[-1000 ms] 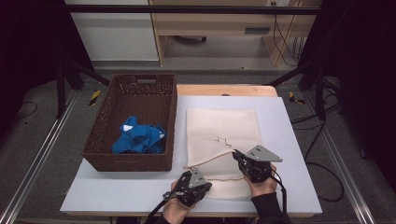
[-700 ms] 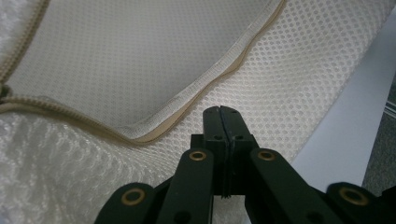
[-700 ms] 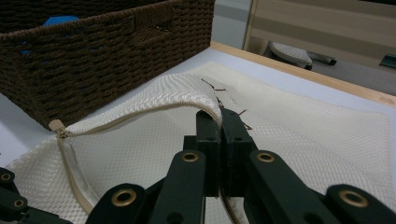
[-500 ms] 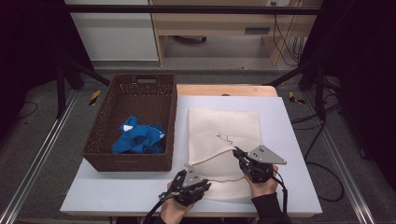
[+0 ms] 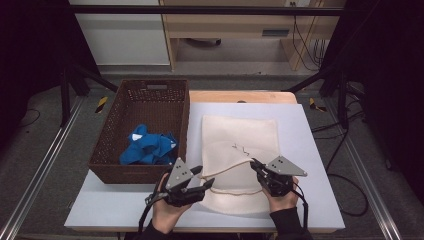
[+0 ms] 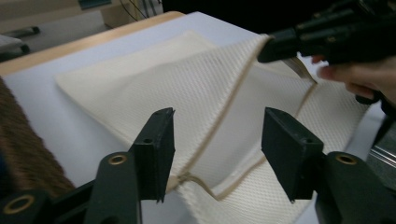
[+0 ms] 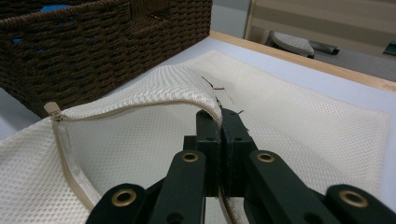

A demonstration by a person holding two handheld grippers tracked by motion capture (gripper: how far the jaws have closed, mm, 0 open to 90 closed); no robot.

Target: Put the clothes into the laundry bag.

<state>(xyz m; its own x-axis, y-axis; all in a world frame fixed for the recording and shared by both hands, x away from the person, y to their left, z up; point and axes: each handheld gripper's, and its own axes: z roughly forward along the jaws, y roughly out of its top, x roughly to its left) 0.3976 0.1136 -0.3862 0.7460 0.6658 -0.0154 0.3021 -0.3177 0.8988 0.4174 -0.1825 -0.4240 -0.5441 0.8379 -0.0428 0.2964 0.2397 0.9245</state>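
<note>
A cream mesh bag (image 5: 240, 131) lies flat on the white table (image 5: 310, 150), its zipper mouth at the near end. My right gripper (image 5: 256, 166) is shut on the upper edge of that mouth and holds it raised in an arch; the right gripper view has the jaws (image 7: 221, 116) pinching the mesh (image 7: 303, 126), with the zipper tab (image 7: 50, 108) at the far left end. My left gripper (image 5: 202, 178) hovers by the bag's left near corner. Its jaws (image 6: 217, 130) have just been opening and stand apart, with nothing pressed between them and the zipper edge (image 6: 224, 112) beyond.
A brown wicker basket (image 5: 107, 145) stands at the left of the table with a crumpled blue cloth (image 5: 147, 147) inside. Its wall (image 7: 93, 37) rises close behind the bag's mouth. A wooden strip (image 5: 240, 96) runs along the table's far edge.
My left gripper has risen from the bag's near left corner and its jaws have spread apart. The right gripper has stayed put, still pinching the raised edge.
</note>
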